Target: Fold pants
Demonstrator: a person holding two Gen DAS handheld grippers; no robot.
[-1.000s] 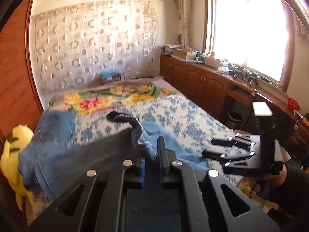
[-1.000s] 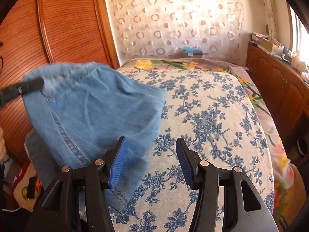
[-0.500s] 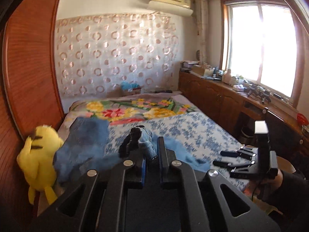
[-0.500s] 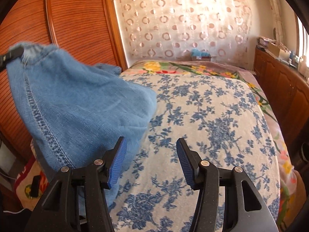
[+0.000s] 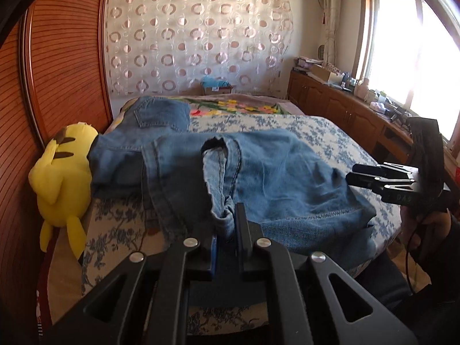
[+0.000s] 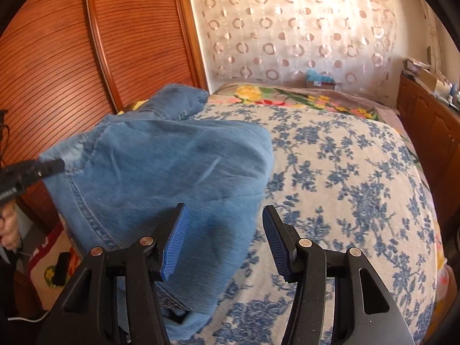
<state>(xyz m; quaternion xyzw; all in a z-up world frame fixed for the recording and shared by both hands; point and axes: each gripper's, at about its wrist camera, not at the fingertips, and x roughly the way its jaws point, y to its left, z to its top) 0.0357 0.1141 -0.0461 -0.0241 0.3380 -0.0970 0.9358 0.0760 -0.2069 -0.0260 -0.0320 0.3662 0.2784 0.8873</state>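
Observation:
Blue jeans (image 5: 273,184) lie spread over the near left part of the bed, the waist end with a back pocket (image 5: 158,115) farther up. My left gripper (image 5: 227,224) is shut on a bunched hem of the jeans. In the right wrist view the same jeans (image 6: 161,172) drape over the bed's left edge, and the left gripper (image 6: 50,166) pinches their corner at the far left. My right gripper (image 6: 224,230) is open just above the fabric, nothing between its blue pads (image 6: 175,244). It also shows at the right of the left wrist view, the right gripper (image 5: 356,174) hovering beside the jeans.
The bed (image 6: 345,172) has a blue-flowered cover and a bright floral blanket (image 5: 230,106) at its head. A yellow plush toy (image 5: 63,172) leans against the wooden wardrobe (image 6: 57,72) on the left. Wooden cabinets (image 5: 345,112) run under the window. A rug (image 6: 49,267) lies on the floor.
My left gripper has swung down and sideways with the hem, and the jeans that hung in the air now lie flatter across the bed. The right gripper has shifted slightly, still open.

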